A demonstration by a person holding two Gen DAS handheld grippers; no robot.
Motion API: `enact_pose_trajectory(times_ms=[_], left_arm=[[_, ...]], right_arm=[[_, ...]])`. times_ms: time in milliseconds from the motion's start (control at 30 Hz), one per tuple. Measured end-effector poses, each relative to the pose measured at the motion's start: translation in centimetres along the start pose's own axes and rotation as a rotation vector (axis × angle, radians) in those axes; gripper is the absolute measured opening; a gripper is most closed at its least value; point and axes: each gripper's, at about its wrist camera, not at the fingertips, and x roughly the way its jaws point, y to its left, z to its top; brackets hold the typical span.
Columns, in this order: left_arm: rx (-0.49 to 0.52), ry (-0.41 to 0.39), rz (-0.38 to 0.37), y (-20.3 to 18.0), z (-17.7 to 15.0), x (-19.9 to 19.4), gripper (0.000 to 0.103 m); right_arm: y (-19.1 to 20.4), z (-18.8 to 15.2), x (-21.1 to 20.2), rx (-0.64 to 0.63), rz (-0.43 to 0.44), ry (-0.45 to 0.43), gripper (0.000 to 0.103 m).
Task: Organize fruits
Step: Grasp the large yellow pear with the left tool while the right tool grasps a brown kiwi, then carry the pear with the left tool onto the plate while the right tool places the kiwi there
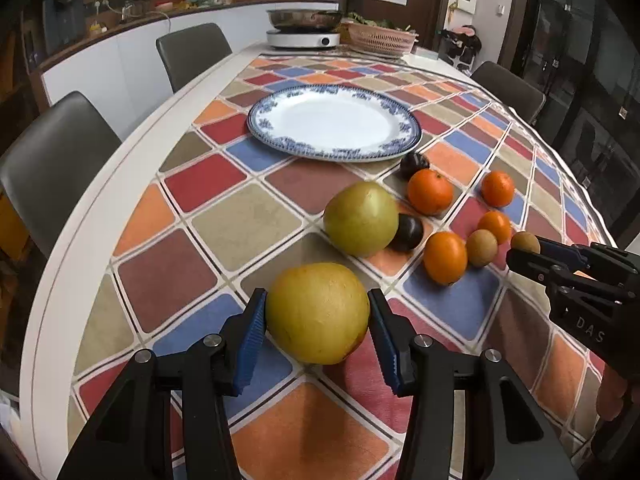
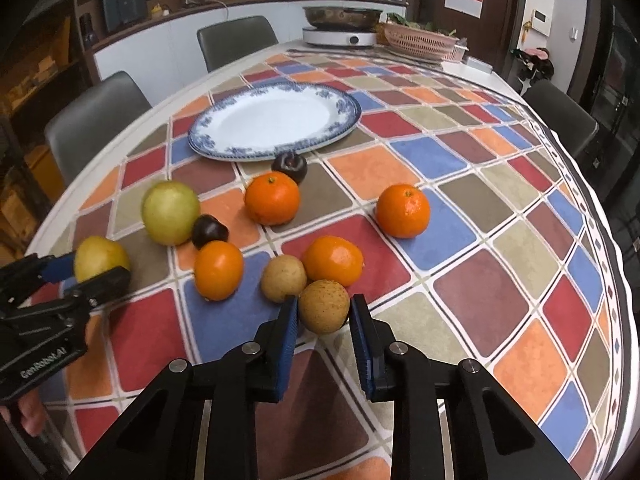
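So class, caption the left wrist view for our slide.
Left gripper straddles a pear; the plate behind it is bare.

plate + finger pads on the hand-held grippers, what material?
Plate: looks like glazed ceramic or porcelain, a glossy white face with a blue printed rim pattern. Finger pads: look like blue moulded rubber or plastic, matte and ribbed, on black rigid arms; which of the two cannot be told.

Left gripper (image 1: 317,312) low over table, blue pads (image 1: 253,334) touching both sides of yellow pear (image 1: 318,312). Right gripper (image 2: 324,307) alongside, level, pads (image 2: 289,340) closed against small brown fruit (image 2: 324,306)
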Motion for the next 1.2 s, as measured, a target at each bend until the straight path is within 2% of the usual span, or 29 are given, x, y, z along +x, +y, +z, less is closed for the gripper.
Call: enact_pose_trajectory(times_ms=[367,667,900,1200], left_arm=[[0.056,-0.081,-0.022,-0.5,3.6,-2.4,0.049],[0.09,-0.123,-0.059,-0.7,8.3,-2.9,0.049],[0.1,-0.117,-0.069,-0.2,11.8,-1.3,0.049],[0.1,-0.067,-0.091,1.0,15.9,3.7,0.049]], right_arm=[[0.9,2.3,-2.9,-0.052,0.067,-0.081,0.027],[0.8,7.1,-4.2,-0.091,0.1,-0.151,0.027],[0.8,10.8,-2.4,-0.12,0.134,-0.13,0.027],[0.7,15.2,1.4,-0.122,0.19,-0.124,0.027]])
